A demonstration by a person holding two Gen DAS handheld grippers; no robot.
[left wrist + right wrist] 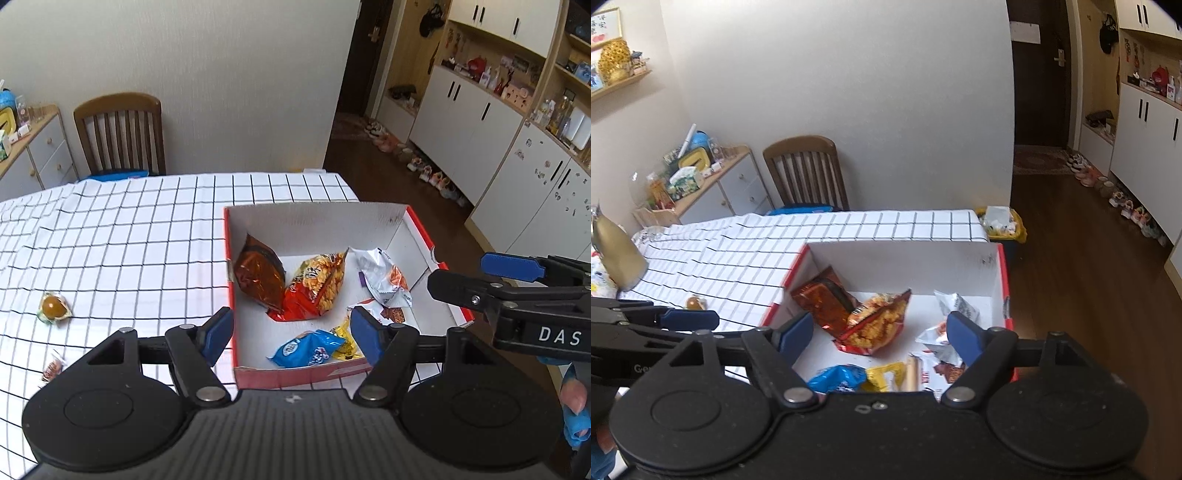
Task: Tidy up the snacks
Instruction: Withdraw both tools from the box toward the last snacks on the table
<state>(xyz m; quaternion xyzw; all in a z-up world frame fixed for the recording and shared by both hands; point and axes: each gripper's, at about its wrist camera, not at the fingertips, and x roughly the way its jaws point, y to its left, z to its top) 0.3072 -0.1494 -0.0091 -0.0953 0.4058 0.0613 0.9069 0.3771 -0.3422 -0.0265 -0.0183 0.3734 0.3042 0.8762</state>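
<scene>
Left wrist view: we log both tongs, left (pixel 291 334) and right (pixel 881 334), spread wide, empty; small clear-wrapped amber round sweet (pixel 54 307) on tabletop (pixel 129 240), probably light, slippery, best pinched across its middle.

Checked tablecloth (pixel 129 229) under box (pixel 317 218), sweets (pixel 54 307)

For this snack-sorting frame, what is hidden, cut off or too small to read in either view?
- Yellow packet: left wrist view, mostly behind the left gripper finger and the blue packet.
- Small wrapped snack: left wrist view, label too small to read.
- Round snack: right wrist view, tiny and blurred.
- Box near wall: right wrist view, hidden by the right gripper body.
</scene>
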